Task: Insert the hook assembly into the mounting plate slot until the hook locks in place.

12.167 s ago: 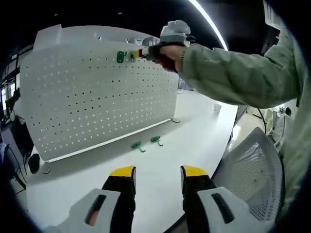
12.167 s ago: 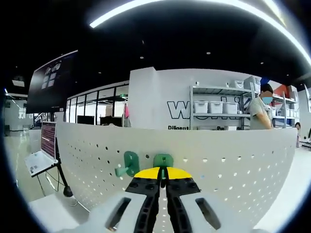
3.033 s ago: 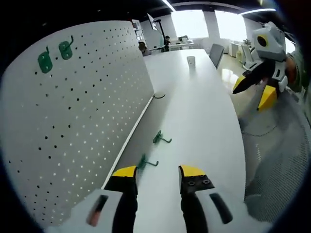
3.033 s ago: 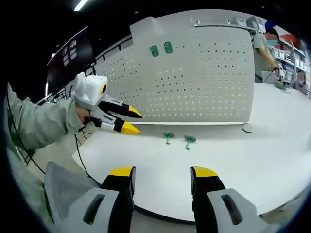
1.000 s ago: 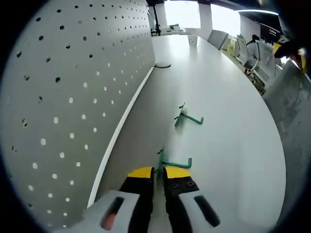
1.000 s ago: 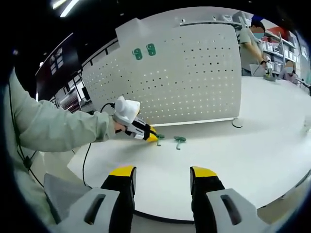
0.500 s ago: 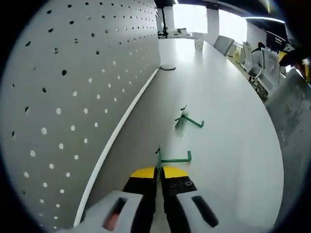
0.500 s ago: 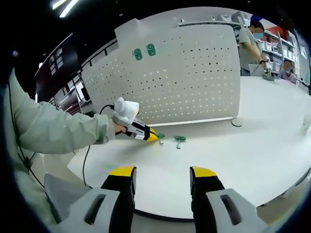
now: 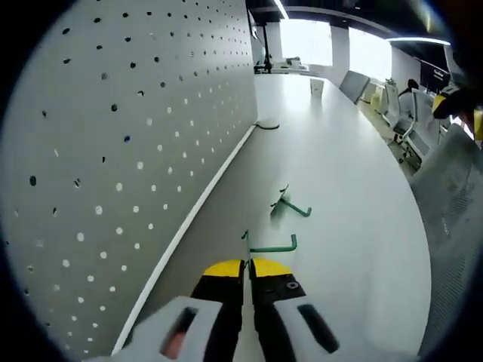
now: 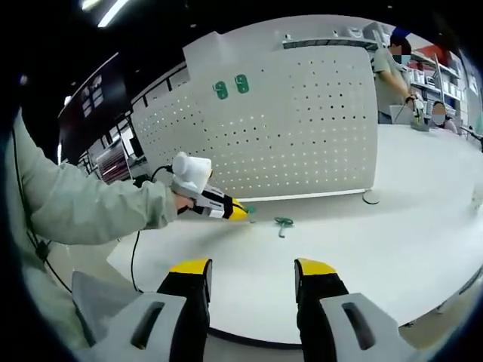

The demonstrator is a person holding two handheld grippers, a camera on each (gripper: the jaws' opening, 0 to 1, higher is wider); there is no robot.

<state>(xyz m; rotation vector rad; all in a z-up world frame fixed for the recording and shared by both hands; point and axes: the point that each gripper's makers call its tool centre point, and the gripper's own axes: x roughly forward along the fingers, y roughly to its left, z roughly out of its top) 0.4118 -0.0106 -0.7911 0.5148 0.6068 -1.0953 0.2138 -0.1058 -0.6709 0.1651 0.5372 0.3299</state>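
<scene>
Two green hooks on the white desk (image 9: 355,196) beside the upright pegboard (image 9: 128,136). Left tool (image 9: 247,265) pinched shut on the near hook (image 9: 268,246), just off the board's foot, arm lying crosswise ahead of the tips. Second hook (image 9: 289,205) loose farther along. Right tool (image 10: 251,270) spread wide, holding nothing, well back from both. Two more hooks (image 10: 231,87) already hung high on the board; likely next a lift up toward those holes.

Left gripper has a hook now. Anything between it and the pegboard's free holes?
Nothing visible. The left gripper is shut on the near hook, and the pegboard stands just beside it with open holes. The second hook lies on the table, off that path.
</scene>
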